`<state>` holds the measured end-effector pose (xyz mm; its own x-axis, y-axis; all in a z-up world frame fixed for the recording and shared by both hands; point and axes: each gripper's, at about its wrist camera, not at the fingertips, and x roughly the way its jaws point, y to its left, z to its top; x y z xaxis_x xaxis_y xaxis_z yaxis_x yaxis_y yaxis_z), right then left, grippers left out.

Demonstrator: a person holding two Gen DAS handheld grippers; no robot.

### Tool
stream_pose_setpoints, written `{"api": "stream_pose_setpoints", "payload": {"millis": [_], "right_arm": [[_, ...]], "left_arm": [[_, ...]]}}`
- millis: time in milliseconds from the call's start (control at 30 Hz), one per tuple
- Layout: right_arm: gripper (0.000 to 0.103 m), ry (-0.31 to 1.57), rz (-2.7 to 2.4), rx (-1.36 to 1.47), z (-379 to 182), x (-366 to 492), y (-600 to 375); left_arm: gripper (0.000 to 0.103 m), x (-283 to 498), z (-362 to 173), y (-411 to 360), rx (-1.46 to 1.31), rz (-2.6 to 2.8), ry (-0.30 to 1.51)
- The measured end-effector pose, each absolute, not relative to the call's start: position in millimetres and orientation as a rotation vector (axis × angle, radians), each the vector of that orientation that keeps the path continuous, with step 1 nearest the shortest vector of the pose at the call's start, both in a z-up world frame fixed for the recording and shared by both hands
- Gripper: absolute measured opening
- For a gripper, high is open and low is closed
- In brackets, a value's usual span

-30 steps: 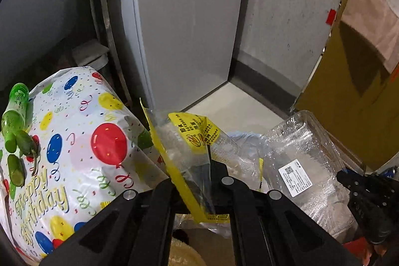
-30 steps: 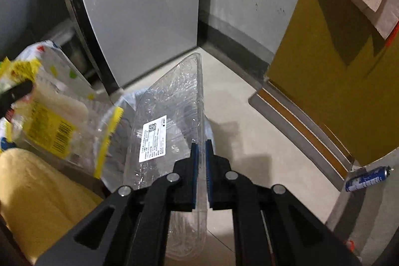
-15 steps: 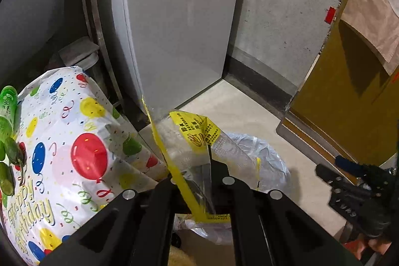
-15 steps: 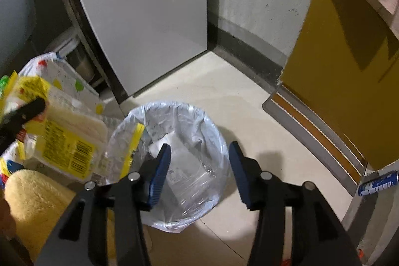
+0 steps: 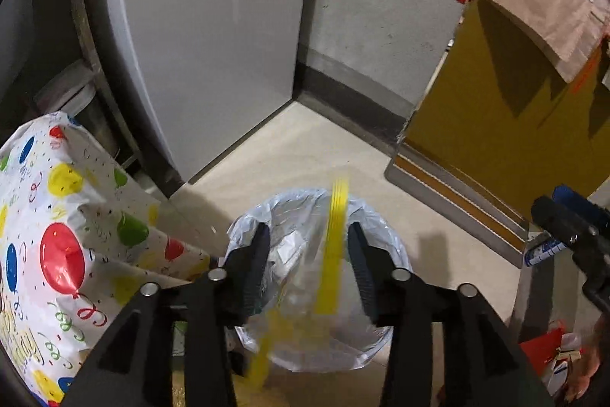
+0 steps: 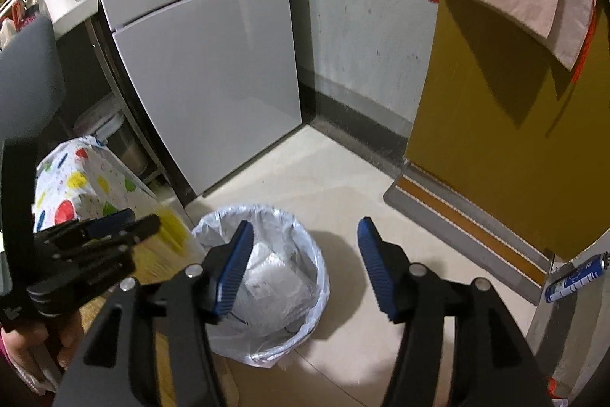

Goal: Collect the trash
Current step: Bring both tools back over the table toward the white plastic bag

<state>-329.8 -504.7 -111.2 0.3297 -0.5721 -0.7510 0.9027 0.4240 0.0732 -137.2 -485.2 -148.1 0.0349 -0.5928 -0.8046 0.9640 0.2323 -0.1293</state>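
Note:
A trash bin lined with a clear white bag (image 5: 366, 216) (image 6: 305, 235) stands on the floor by the fridge. My left gripper (image 5: 307, 246) is open right above it. A clear wrapper with yellow edges (image 5: 333, 254) is blurred, loose between the fingers over the bin. My right gripper (image 6: 303, 254) is open and empty, above the bin's right side. A clear plastic container with a white label (image 6: 267, 277) lies inside the bin. The left gripper also shows in the right wrist view (image 6: 141, 222).
A balloon-print bag (image 5: 68, 246) (image 6: 80, 185) stands left of the bin. A grey fridge (image 6: 206, 56) is behind, a yellow door (image 6: 514, 140) with a mat (image 6: 469, 235) to the right. A blue spray can (image 6: 575, 277) lies at far right.
My left gripper opened and let go of the yellow-edged wrapper, which now drops over the bin. My right gripper, open since half a second ago, drew back a little after the container fell in.

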Motion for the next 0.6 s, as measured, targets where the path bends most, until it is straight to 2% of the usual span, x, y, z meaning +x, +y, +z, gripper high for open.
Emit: {"api": "stream_pose_setpoints", "payload": {"millis": [67,333,600], "right_arm": [[0.057,0.706,-1.022,0.538,-107.4,-330.0,-503.3],[0.057,0.695,-0.963,0.519,-100.4,-312.1,-488.7],[0.057,0.665,-0.757,0.486,-90.4,-247.1,-451.3]], "left_arm": [[0.049,-136.8,-145.4,-483.9,0.526,-1.289,0.878],[0.049,-109.5,-129.5,-445.8,0.501,-1.196,0.863],[0.049,-49.7,-95.0,-340.8,0.473,-0.948,0.809]]}}
